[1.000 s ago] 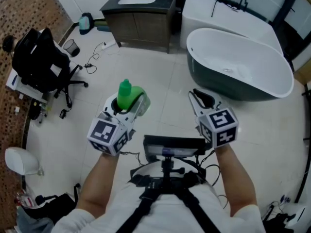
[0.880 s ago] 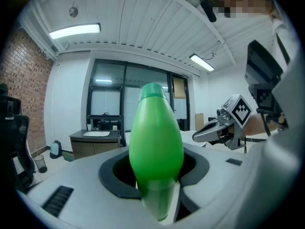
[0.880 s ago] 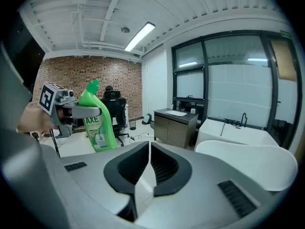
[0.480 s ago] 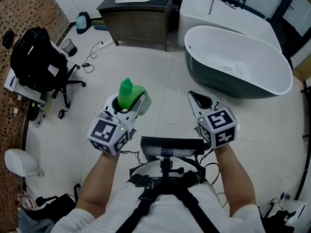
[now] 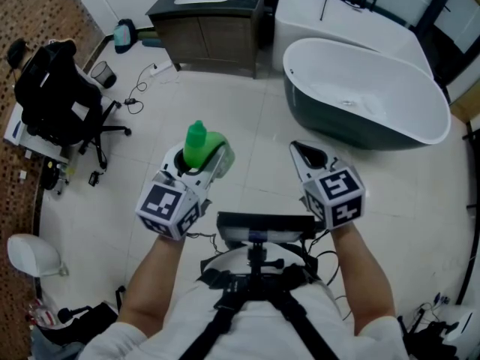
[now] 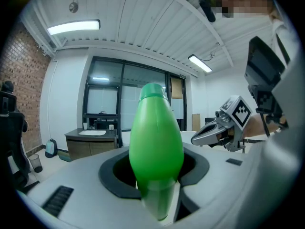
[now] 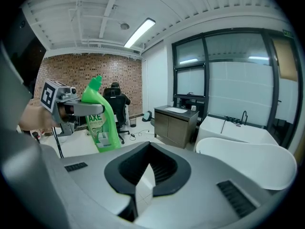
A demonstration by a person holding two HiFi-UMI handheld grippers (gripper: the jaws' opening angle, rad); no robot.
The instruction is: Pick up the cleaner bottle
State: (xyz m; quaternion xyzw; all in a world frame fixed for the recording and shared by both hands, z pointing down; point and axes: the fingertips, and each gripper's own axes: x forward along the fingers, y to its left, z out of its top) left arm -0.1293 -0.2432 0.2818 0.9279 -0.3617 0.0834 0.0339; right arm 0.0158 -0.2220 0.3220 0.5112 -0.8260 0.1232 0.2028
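Observation:
The green cleaner bottle point(image 5: 198, 145) hangs above the floor with my left gripper point(image 5: 207, 158) shut on its body. In the left gripper view the bottle point(image 6: 156, 142) stands upright between the jaws and fills the middle of the frame, cap up. My right gripper point(image 5: 297, 148) is level with it on the right, shut with nothing in it; its pads point(image 7: 143, 187) meet. In the right gripper view, the bottle point(image 7: 102, 124) shows its label, clamped in the left gripper point(image 7: 88, 109). The left gripper view shows the right gripper point(image 6: 202, 137) apart from the bottle.
A dark-sided white bathtub point(image 5: 367, 88) stands ahead on the right. A dark vanity cabinet point(image 5: 214, 25) with a sink is straight ahead. A black office chair point(image 5: 56, 88) and floor cables are at the left. White tiled floor lies below both grippers.
The right gripper's jaws have closed from slightly apart to shut, with nothing between them. The left gripper and bottle have stayed put.

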